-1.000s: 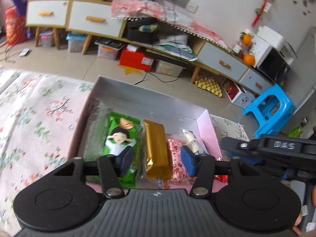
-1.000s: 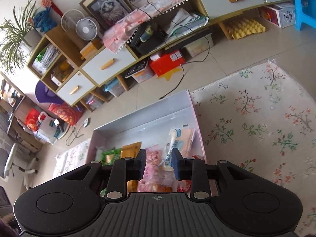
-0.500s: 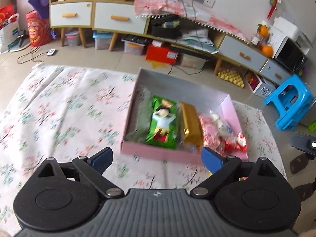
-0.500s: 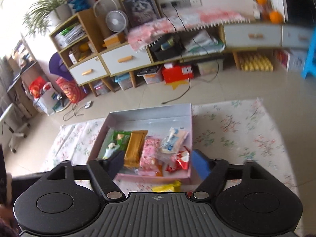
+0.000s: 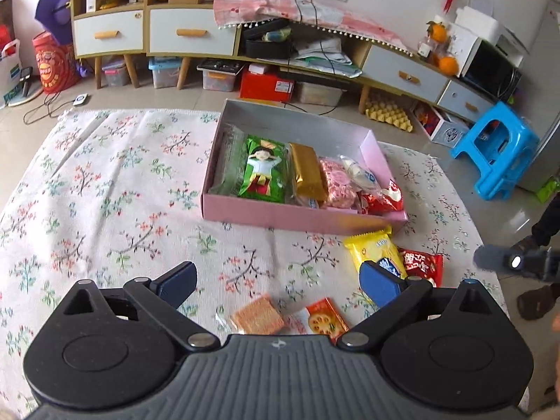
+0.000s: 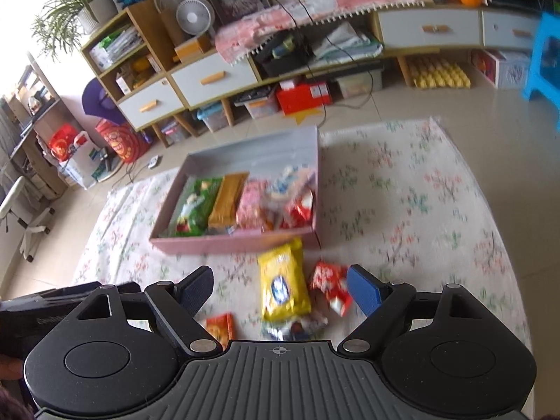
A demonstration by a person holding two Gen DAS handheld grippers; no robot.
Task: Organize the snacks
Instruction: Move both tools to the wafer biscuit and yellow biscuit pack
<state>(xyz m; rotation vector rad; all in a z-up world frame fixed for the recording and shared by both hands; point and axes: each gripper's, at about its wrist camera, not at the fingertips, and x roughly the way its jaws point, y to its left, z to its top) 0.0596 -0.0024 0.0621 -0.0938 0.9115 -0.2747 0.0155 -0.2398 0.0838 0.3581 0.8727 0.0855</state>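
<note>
Now | left hand-held gripper (image 5: 276,280) wide, empty | right hand-held gripper (image 6: 280,288) wide above yellow packet (image 6: 284,281)

Box (image 5: 301,218) sits on the rug (image 5: 105,189), cabinets (image 5: 154,31) behind it across bare floor. In the box, left to right: cartoon-figure packet (image 5: 264,169), bar (image 5: 308,175), round-sweets bag (image 5: 337,185), then two more packets crowded at the right wall. Before the box, on the rug: large pouch (image 6: 283,283) touching its front wall, crumpled packet (image 6: 330,285) just right of it, cracker pack (image 5: 257,318) and small sachet (image 5: 325,320) nearest me. Stool (image 5: 504,150) stands off the rug, right.
</note>
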